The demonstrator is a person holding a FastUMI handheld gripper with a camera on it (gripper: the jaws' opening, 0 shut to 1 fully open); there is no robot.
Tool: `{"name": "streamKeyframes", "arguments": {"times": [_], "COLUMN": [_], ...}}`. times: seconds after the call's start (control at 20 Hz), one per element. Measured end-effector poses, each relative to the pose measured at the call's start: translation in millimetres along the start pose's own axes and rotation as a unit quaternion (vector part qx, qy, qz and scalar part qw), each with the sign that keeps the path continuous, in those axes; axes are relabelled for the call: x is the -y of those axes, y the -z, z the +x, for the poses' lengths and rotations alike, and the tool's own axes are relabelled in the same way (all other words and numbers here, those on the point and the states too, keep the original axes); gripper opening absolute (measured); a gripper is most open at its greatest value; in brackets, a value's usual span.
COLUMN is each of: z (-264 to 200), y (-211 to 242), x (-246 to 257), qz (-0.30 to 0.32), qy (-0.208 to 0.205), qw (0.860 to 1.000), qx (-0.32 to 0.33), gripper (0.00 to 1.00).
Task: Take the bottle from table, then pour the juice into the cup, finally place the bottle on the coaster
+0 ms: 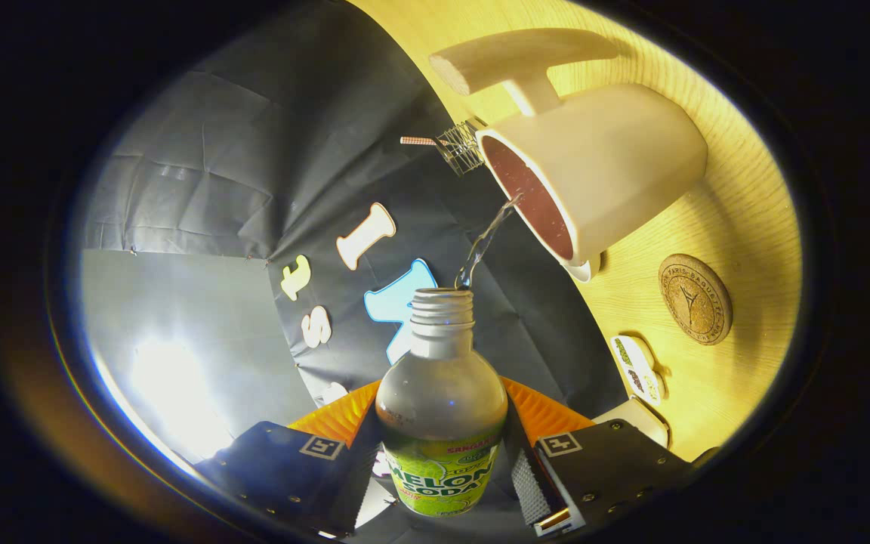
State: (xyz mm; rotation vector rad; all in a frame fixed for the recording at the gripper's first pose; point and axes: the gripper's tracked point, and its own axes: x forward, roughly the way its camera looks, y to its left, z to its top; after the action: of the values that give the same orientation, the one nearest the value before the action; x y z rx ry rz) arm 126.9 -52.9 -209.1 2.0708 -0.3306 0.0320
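- The tongs (442, 483) were closed on the bottle (441, 408), one finger pressing each side of its labelled lower body, so the bottle sat between them with its open neck pointing ahead.
- The view was rolled over, which suggested the bottle was tipped for pouring; a thin clear stream (484, 242) ran from its threaded mouth toward the cup (601, 174).
- The cup stood on the desk (737, 219) beyond the fingers, its dark inside facing the bottle's mouth and its handle on the far side.
- The coaster (695, 299), a round cork disc, lay bare on the desk just beside the cup.
- The bottle looked like a smooth, rigid container, part-filled and probably light; its glossy surface and shrink label could slip, so a hold on the wide labelled belly seemed sounder than on the tapering shoulder or the narrow neck.
- As liquid drained, the weight would likely shift, so a steady squeeze seemed wise, not so hard as to dent the wall.
- A small packet (637, 367) lay on the desk near the coaster.
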Motion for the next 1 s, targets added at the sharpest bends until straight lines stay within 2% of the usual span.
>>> {"name": "streamKeyframes", "arguments": {"times": [1.0], "z": [-4], "y": [-20], "x": [10], "qz": [0.001], "qy": [0.0], "qw": [1.0], "qx": [0.014], "gripper": [0.78]}}
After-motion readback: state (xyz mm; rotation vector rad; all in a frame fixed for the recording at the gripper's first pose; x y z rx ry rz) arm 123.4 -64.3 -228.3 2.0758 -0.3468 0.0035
